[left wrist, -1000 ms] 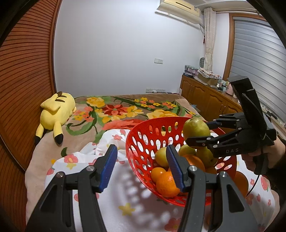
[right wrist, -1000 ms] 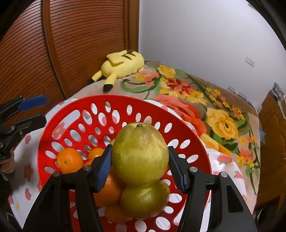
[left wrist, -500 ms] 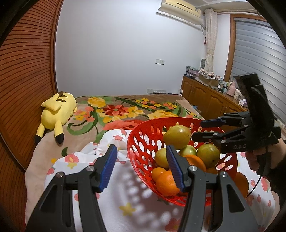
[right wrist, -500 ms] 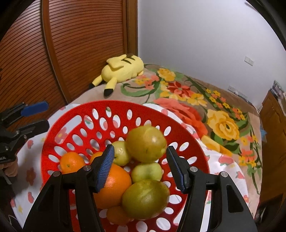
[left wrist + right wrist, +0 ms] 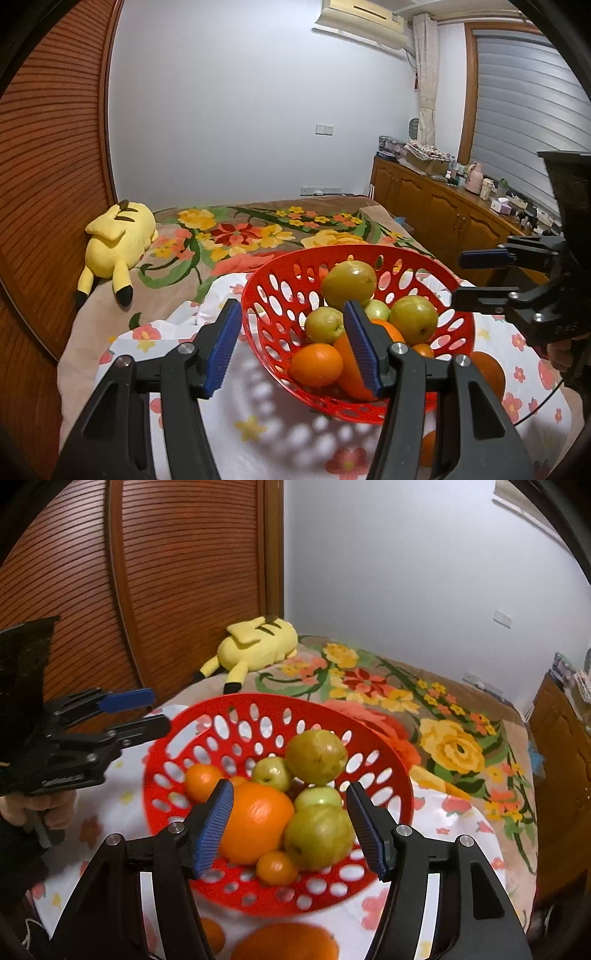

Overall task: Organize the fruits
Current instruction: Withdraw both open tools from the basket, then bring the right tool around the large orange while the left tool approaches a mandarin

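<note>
Flowered white cloth on bed carried everything. Nearest, at cloth's near edge, a loose orange lay just below right gripper, jaws just opened w/ nothing between. Beyond sat red basket; left gripper empty, apart.

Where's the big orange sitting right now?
In the right wrist view the big orange lies inside the red basket, near its front left, touching a yellow-green pear on its right with a small orange just below.
</note>
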